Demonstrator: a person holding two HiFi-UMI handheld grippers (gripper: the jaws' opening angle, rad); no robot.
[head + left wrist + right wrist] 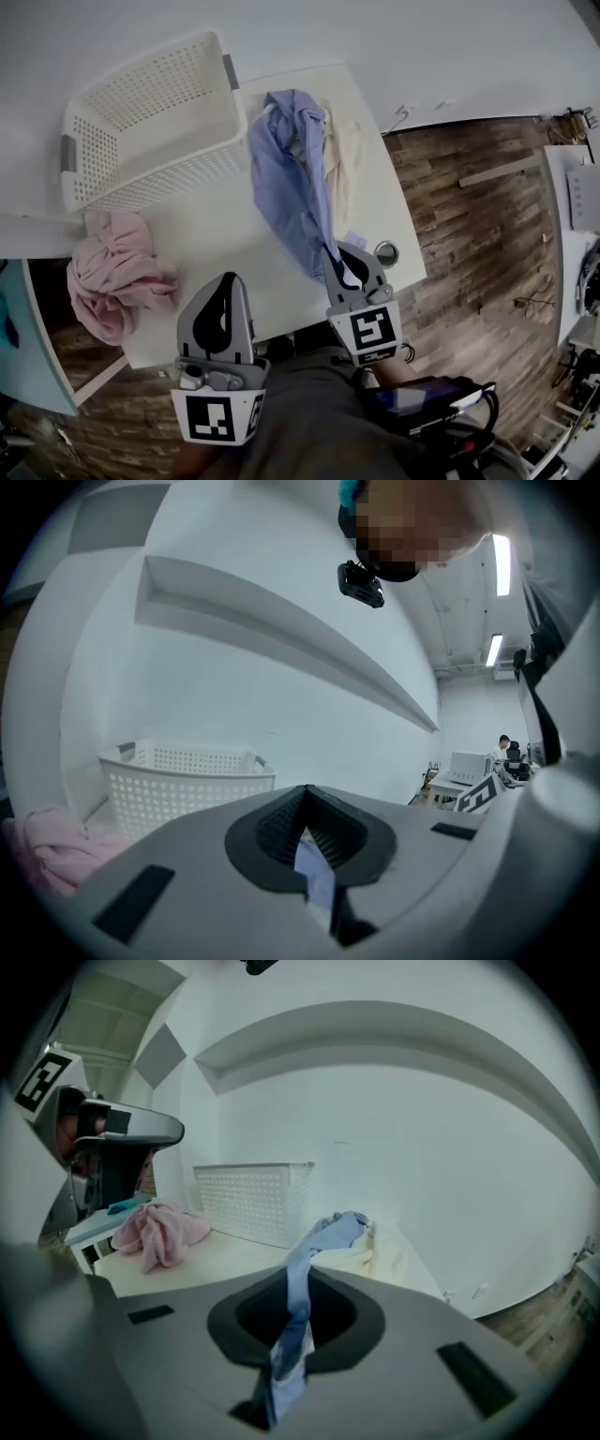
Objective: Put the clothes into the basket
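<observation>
Head view: white worktop (220,248), white perforated basket (150,112) at its 10 o'clock corner, nothing showing inside it. Blue shirt (286,173) lies heaped just at 3 o'clock of the basket, touching its wall. One end is drawn out in a taut strand toward 5 o'clock, into the right gripper (336,255). Cream garment (345,155) sits against the shirt's 3 o'clock side. Pink garment (117,272) is bunched at 8 o'clock, drooping over the worktop edge.

Right gripper view: jaws clenched on the shirt strand, with cloth running out both above and below the pads (323,1321).

Left gripper view: left gripper (305,841) has its jaws drawn together. A pale sliver shows in the slit, cloth or not I cannot tell. In the head view it hangs at 6 o'clock, off the worktop's near edge, with nothing trailing from it
</observation>
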